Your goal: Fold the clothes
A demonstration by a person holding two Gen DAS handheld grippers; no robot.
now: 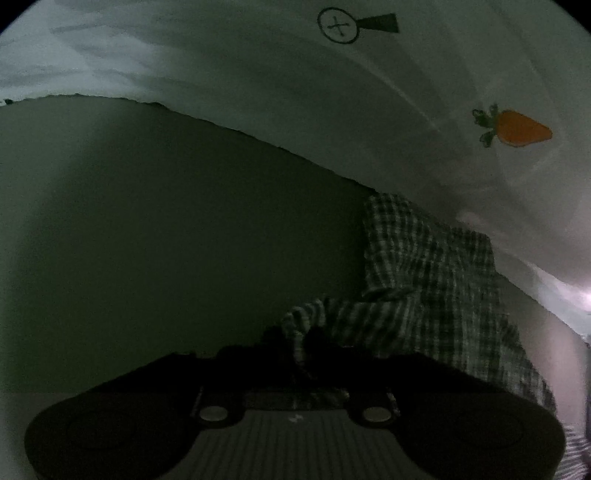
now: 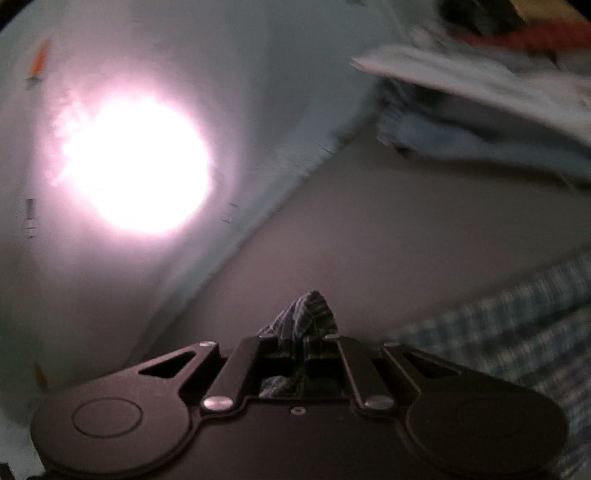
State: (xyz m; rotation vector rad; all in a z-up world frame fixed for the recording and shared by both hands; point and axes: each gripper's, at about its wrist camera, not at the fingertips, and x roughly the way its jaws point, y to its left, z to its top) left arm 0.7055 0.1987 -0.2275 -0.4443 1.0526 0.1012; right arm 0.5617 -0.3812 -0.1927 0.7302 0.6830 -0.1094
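A black-and-white checked garment [image 1: 424, 266] lies crumpled on a dark flat surface [image 1: 166, 221] in the left wrist view. One bunched end runs up between the dark fingers of my left gripper [image 1: 295, 347]. It is too dark there to see whether the pads press on the bunch. In the right wrist view my right gripper [image 2: 303, 347] is shut on a peak of the checked garment [image 2: 310, 310]. More of the same cloth trails off, blurred, at the lower right [image 2: 498, 332].
A white sheet printed with an orange carrot [image 1: 517, 127] and a round black symbol [image 1: 340, 26] borders the surface. A strong glare [image 2: 136, 162] washes out the sheet on the left. A blurred pile of clothes [image 2: 480, 92] sits at the upper right.
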